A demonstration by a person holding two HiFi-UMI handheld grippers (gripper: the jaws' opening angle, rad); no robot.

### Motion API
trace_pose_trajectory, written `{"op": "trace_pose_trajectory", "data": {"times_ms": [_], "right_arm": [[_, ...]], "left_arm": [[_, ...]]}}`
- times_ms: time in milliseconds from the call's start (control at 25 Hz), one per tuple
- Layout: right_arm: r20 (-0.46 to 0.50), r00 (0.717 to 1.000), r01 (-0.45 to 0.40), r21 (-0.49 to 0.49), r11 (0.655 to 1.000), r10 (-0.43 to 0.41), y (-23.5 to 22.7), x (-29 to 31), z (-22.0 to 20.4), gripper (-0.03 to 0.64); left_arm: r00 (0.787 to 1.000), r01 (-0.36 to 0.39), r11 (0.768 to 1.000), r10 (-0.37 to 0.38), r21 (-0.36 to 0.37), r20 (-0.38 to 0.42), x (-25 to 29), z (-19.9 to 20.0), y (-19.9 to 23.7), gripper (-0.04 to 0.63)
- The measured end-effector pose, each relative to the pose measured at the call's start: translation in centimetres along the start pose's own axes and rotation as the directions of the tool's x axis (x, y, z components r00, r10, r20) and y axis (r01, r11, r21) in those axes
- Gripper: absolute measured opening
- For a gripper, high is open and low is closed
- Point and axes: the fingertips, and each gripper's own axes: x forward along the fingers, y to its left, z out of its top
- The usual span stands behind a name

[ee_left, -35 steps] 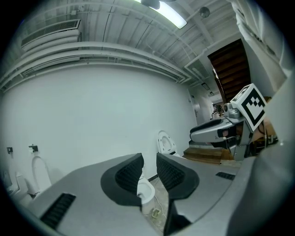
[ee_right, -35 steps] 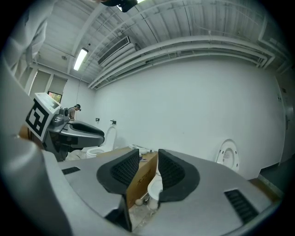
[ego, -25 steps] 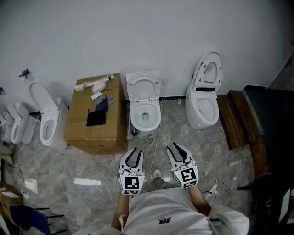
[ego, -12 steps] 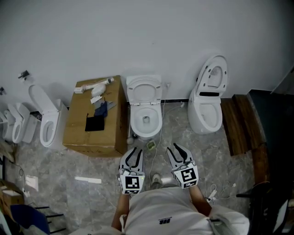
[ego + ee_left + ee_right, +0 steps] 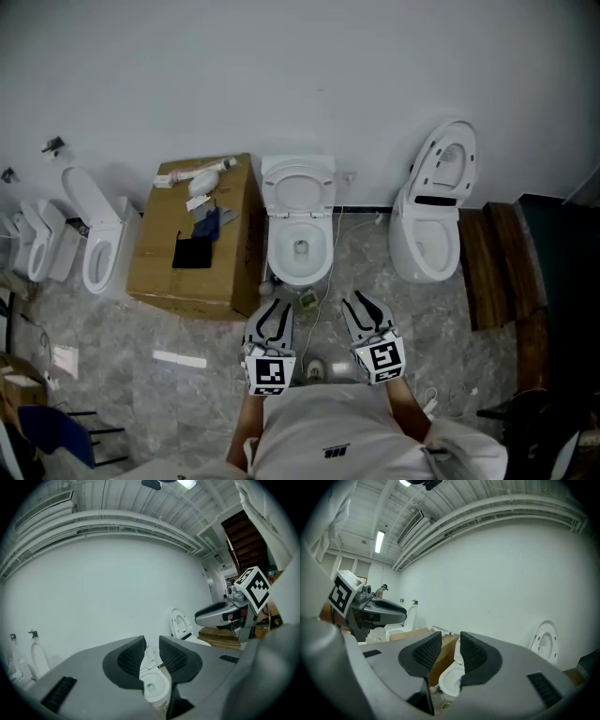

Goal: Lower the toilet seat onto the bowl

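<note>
The middle white toilet stands against the wall with its seat raised upright. My left gripper and right gripper are side by side near the bottom of the head view, short of the bowl and apart from it. Both point toward the toilet with jaws shut and nothing between them. In the left gripper view the toilet shows beyond the shut left gripper. In the right gripper view the bowl lies below the shut right gripper.
A cardboard box with small items on top stands just left of the toilet. Another toilet with its lid up is to the right, beside wooden planks. More toilets stand at the left. Cables and a small green thing lie on the floor.
The head view has come a little nearer the middle toilet, and the right toilet has slid rightward in it. Both grippers keep their places in the view, jaws still shut.
</note>
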Motion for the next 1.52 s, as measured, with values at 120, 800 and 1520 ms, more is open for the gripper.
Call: {"op": "trace_pose_trajectory", "data": {"times_ms": [120, 800, 1520], "right_arm": [[0.001, 1.000, -0.007, 0.001, 1.000, 0.007, -0.6, 0.6, 0.0, 0.127], [-0.020, 0.999, -0.032, -0.008, 0.999, 0.032, -3.1, 6.1, -0.5, 0.126], [-0.029, 1.000, 0.008, -0.018, 1.000, -0.008, -6.9, 18.2, 2.3, 0.127]], "left_arm": [[1.000, -0.008, 1.000, 0.009, 0.003, -0.002, 0.8, 0.2, 0.2, 0.107], [0.999, -0.045, 0.999, 0.045, -0.013, -0.016, 5.8, -0.7, 3.1, 0.107], [1.000, 0.008, 1.000, -0.008, -0.011, 0.000, 16.4, -0.4, 11.3, 0.104]]}}
